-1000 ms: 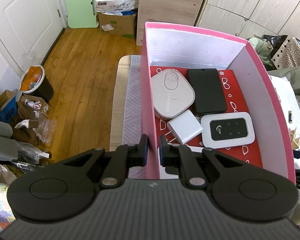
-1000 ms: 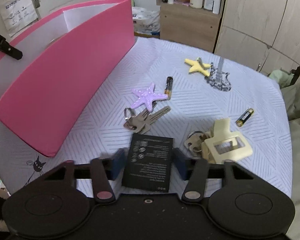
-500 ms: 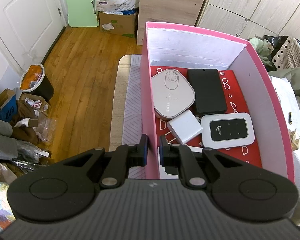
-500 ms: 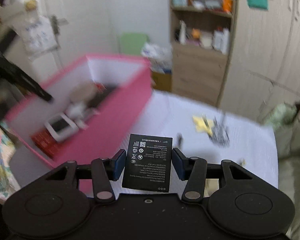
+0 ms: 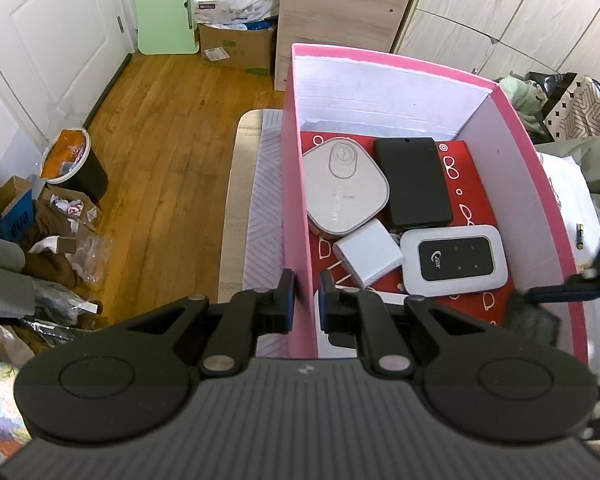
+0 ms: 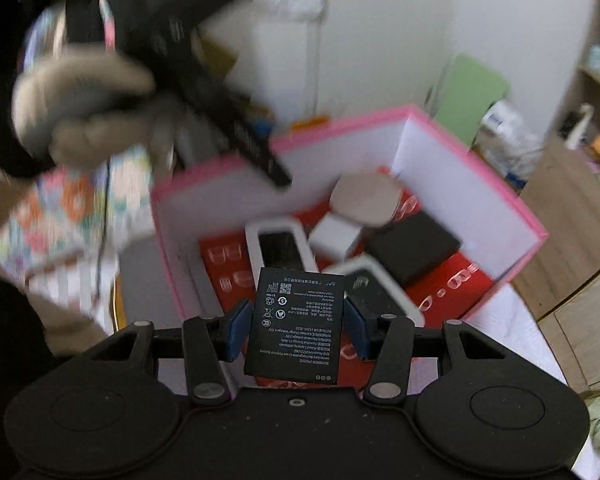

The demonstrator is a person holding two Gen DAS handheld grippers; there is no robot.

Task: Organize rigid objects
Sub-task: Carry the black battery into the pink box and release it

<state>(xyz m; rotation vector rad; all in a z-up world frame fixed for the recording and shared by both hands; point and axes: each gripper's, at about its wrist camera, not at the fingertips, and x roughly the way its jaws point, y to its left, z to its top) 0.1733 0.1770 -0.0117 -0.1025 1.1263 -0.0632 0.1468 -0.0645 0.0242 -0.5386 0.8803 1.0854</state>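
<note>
My left gripper (image 5: 305, 296) is shut on the near left wall of the pink box (image 5: 296, 200). Inside the box lie a rounded white device (image 5: 344, 188), a black slab (image 5: 414, 182), a white charger (image 5: 368, 254) and a white pocket router (image 5: 454, 260). My right gripper (image 6: 296, 326) is shut on a flat black battery (image 6: 296, 324) and holds it above the pink box (image 6: 480, 184), over its near end. The right gripper shows at the left wrist view's right edge (image 5: 568, 290).
The box sits on a table with a white patterned cloth (image 5: 262, 208). To the left are wooden floor (image 5: 160, 140), a bin (image 5: 72, 164) and clutter. A wooden cabinet (image 5: 336, 12) stands behind. The gloved hand holding the left gripper (image 6: 84, 108) is blurred.
My right gripper lifted the battery off the table and carried it left, over the pink box. My left gripper stayed clamped on the box wall.
</note>
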